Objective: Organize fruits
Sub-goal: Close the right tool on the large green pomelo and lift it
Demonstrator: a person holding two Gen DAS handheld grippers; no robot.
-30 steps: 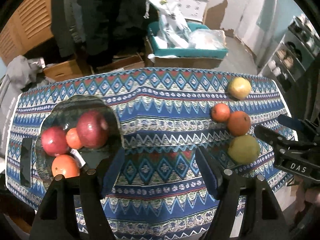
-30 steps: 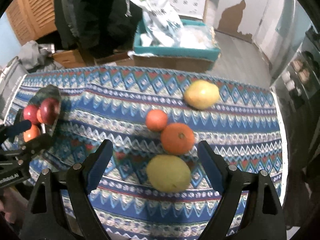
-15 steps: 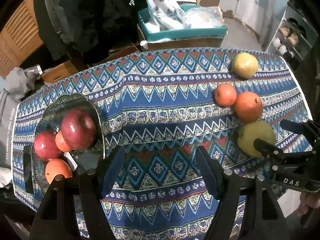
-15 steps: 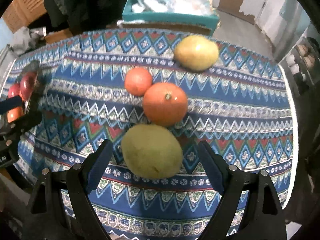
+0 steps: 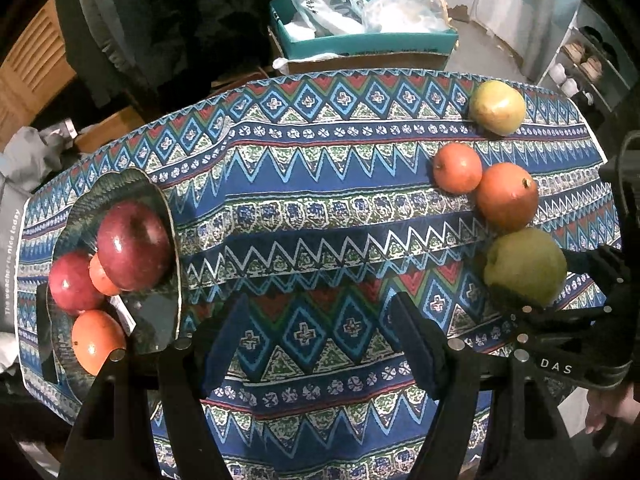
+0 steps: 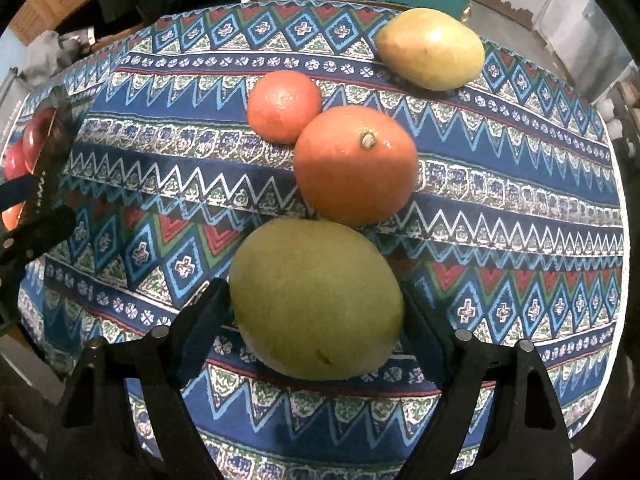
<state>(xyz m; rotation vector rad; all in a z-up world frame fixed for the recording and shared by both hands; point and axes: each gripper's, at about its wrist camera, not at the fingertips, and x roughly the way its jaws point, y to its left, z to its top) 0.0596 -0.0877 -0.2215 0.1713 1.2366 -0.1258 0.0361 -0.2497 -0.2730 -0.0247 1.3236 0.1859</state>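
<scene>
A green mango (image 6: pixel 316 300) lies near the table's front edge, between the open jaws of my right gripper (image 6: pixel 316 320), which straddle it. It also shows in the left wrist view (image 5: pixel 524 266). Behind it sit a large orange (image 6: pixel 354 164), a smaller orange (image 6: pixel 284 106) and a yellow mango (image 6: pixel 430 48). My left gripper (image 5: pixel 320 336) is open and empty over the cloth. A glass plate (image 5: pixel 160 320) at the left holds two red apples (image 5: pixel 134 246) and two oranges (image 5: pixel 96 342).
A patterned blue tablecloth (image 5: pixel 320 208) covers the table. Behind it stands a teal box (image 5: pixel 360 40) with plastic bags on a cardboard box. Dark clothing hangs at the back left. Shelves stand at the right.
My right gripper has moved forward and down so its open jaws now flank the green mango. My left gripper has drifted closer to the table.
</scene>
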